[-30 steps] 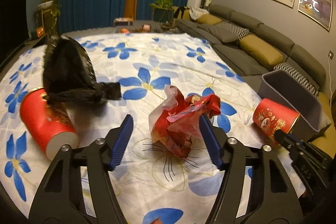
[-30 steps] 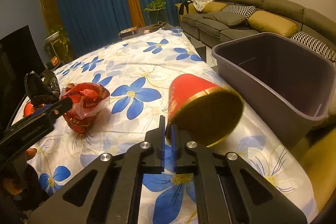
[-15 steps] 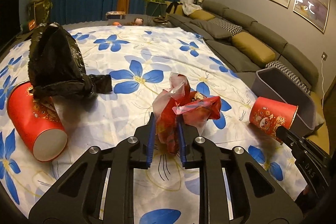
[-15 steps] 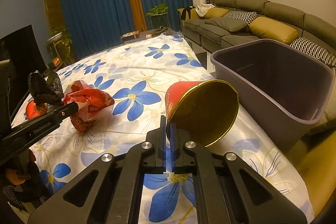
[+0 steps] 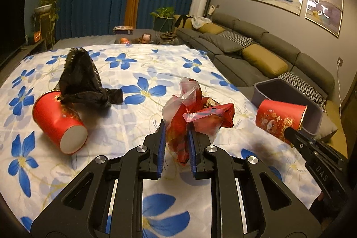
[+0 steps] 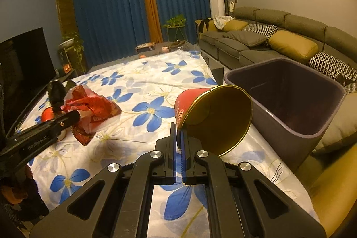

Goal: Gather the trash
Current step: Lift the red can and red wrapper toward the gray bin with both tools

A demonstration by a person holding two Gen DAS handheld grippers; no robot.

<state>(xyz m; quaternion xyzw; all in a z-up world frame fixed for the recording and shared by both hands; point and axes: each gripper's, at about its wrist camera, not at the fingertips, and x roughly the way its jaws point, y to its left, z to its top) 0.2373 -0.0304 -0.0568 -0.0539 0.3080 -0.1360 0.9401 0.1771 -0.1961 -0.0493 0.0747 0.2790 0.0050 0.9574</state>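
Left wrist view, left claw (image 5: 176, 139) clamping red bag (image 5: 196, 117), right claw (image 6: 177, 144) pinching cup (image 6: 214, 117) beside bin (image 6: 290, 104).

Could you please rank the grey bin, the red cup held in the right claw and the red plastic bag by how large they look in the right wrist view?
1. Grey bin, clearly largest.
2. Red cup and red plastic bag: they look alike in size, and the cup is nearer the camera, so I won't rank them.
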